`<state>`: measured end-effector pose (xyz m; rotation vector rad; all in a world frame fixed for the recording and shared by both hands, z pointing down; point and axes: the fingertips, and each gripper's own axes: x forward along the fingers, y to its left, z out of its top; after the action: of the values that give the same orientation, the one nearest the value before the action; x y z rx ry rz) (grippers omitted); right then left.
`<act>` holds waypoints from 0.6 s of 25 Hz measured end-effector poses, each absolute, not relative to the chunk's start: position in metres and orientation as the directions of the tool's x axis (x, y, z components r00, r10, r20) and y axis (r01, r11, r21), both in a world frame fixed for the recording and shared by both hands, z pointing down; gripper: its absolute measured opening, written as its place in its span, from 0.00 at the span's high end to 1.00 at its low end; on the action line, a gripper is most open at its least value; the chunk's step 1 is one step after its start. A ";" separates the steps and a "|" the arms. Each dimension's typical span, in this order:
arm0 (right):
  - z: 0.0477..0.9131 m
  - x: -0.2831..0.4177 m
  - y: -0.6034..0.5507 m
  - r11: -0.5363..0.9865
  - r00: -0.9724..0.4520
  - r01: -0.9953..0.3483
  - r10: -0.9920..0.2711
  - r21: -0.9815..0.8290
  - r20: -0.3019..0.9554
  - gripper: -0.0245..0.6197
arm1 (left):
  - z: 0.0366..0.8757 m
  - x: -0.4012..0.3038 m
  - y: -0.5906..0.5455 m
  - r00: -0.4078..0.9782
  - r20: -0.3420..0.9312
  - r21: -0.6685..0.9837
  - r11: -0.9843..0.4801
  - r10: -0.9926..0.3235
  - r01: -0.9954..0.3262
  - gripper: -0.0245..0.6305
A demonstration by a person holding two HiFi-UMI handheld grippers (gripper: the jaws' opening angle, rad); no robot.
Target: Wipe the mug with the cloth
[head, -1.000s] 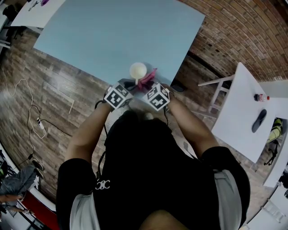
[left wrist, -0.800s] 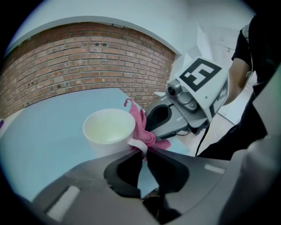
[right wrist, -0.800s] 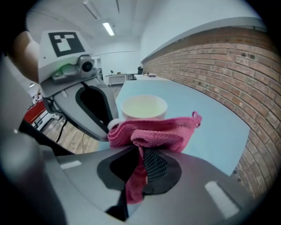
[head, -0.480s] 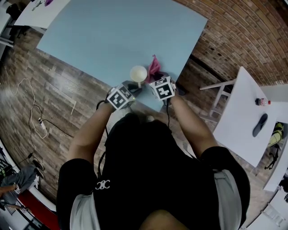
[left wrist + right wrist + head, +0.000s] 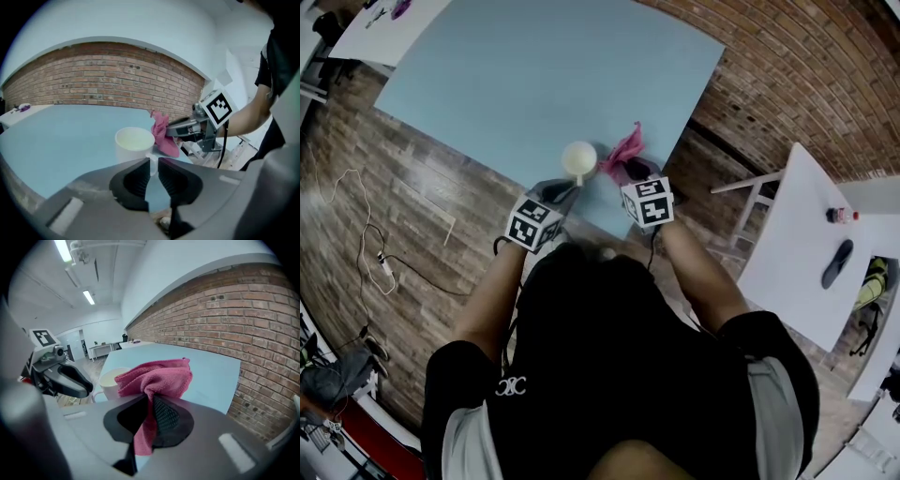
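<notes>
- Since a second ago the right gripper (image 5: 629, 170) has swung out to the right, and the cloth (image 5: 624, 150) that lay against the mug (image 5: 579, 157) now stands clear of it.
- Right gripper: jaws closed tight on the pink cloth; one bunch rises above the tips and a tail hangs down between the pads, as the right gripper view shows.
- Left gripper (image 5: 567, 187): jaws clamped on the mug's handle (image 5: 153, 164). They have just eased open slightly, with the handle between the pads.
- Mug: white, upright, mouth open upward, over the near edge of the light blue table (image 5: 534, 75), just left of the cloth.
- Whether the mug's base touches the table cannot be made out.
- Both grippers point away from the person, side by side, and do not touch.
</notes>
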<state>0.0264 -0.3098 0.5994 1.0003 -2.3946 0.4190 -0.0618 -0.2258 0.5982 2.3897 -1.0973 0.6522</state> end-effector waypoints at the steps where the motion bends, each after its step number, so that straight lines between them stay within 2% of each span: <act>1: 0.593 0.027 -0.307 0.684 -0.613 -0.724 -0.577 -0.091 0.540 0.90 | 0.590 -0.070 -0.226 0.556 0.551 0.178 -0.563 -0.623 -0.807 0.88; 4: 0.572 0.029 -0.296 0.700 -0.653 -0.706 -0.589 -0.102 0.476 0.90 | 0.558 -0.096 -0.225 0.470 0.448 0.156 -0.451 -0.761 -0.879 0.96; 7: 0.554 0.029 -0.282 0.722 -0.686 -0.685 -0.592 -0.100 0.423 0.90 | 0.529 -0.117 -0.218 0.383 0.372 0.137 -0.358 -0.845 -0.924 0.96; 15: 0.541 0.040 -0.244 0.758 -0.719 -0.645 -0.557 -0.100 0.415 0.90 | 0.509 -0.138 -0.172 0.242 0.372 0.041 -0.245 -0.896 -0.969 0.96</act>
<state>0.0397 -0.2436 0.5414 0.9220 -2.5930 0.3377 -0.1380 -0.1718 0.5091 2.2537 -1.7410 0.3983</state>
